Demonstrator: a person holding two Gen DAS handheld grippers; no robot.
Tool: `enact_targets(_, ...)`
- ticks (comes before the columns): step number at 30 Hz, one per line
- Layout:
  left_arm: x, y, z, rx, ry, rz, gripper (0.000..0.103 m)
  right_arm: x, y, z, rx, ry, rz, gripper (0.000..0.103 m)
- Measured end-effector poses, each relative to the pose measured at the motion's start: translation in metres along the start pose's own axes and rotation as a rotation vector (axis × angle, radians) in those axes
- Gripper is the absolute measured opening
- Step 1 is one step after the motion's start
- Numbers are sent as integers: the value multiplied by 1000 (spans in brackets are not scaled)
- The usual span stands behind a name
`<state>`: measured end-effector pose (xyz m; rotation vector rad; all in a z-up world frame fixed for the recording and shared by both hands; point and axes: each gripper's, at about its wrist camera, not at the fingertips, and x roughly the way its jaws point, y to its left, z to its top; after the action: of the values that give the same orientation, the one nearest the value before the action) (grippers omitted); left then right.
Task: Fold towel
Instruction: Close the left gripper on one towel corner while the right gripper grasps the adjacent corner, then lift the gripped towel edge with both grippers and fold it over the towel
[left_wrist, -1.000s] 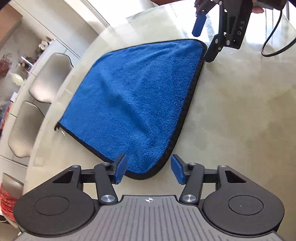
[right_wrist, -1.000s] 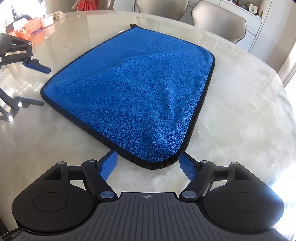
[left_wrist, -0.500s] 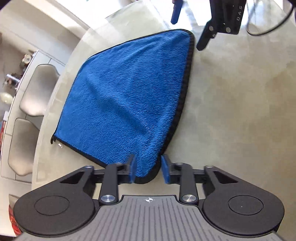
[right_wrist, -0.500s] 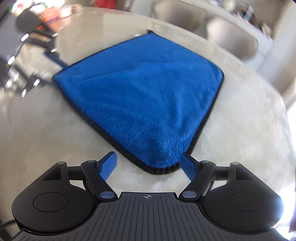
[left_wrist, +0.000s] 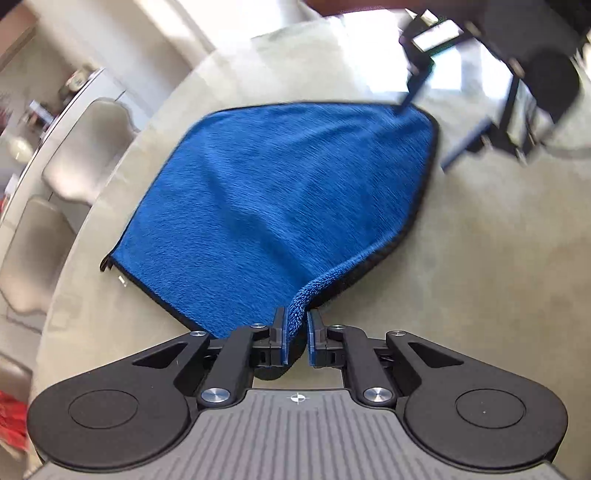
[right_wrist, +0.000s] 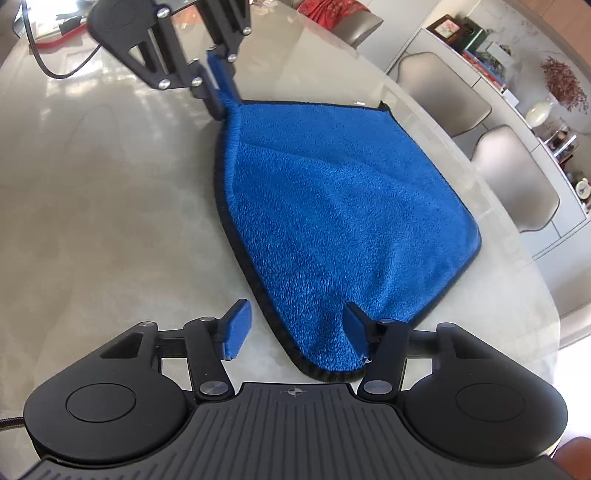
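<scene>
A blue towel (left_wrist: 280, 192) with a black hem lies spread on the pale marble table (left_wrist: 480, 258). My left gripper (left_wrist: 296, 325) is shut on the towel's near corner and lifts it slightly; it also shows in the right wrist view (right_wrist: 218, 92), pinching that corner. In the right wrist view the towel (right_wrist: 332, 221) runs from that corner toward my right gripper (right_wrist: 295, 325), which is open with its pads astride another corner of the towel, low over the table. The right gripper also shows blurred in the left wrist view (left_wrist: 428, 122), at the towel's far corner.
Grey chairs (right_wrist: 513, 177) stand along the far side of the table, with a white sideboard (right_wrist: 554, 122) holding small items behind them. A black cable (right_wrist: 40, 62) lies on the table behind the left gripper.
My left gripper has shut on the towel corner and raised it a little. My right gripper has moved down over its own corner, still open.
</scene>
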<state>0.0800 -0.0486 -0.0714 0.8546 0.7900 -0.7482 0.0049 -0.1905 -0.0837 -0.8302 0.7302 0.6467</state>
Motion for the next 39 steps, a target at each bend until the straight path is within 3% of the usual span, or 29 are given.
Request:
enact_targets(6,-2,26,5,-164,-25,-39,9,2,9,6,-52,-14,-21,58)
enact_targets(12,-4,39,5,-231,-37,-38,9,9,10,17,4,-15,-20,57)
enact_targets(14,-5,40,3,-222,-36,-38,9,11,8,22,24,1,-24,56)
enact_targets(15,-6,40,2,-218,-36,-37,9,12,8,24,24,11,-39,48)
enact_targets(16,-7,39,1,-211,-36,-38,9,14,8,25,17,27,-58,38)
enact_targets(17,-7,38,0,-203,-34,-39,9,17,8,25,8,44,-65,14)
enact_targets(18,-8,36,0,-195,-31,-37,9,20,8,24,-6,62,-58,5)
enact_targets(28,1,7,-10,-38,50,-62,16,19,10,24,-32,73,-51,3)
enact_targets(33,7,-5,-11,14,72,-56,26,17,5,25,-15,69,-51,3)
enact_targets(36,9,-15,-13,84,83,-23,33,16,4,26,1,68,-49,3)
enact_targets(39,7,-25,-14,157,80,8,33,13,-1,28,51,59,-44,3)
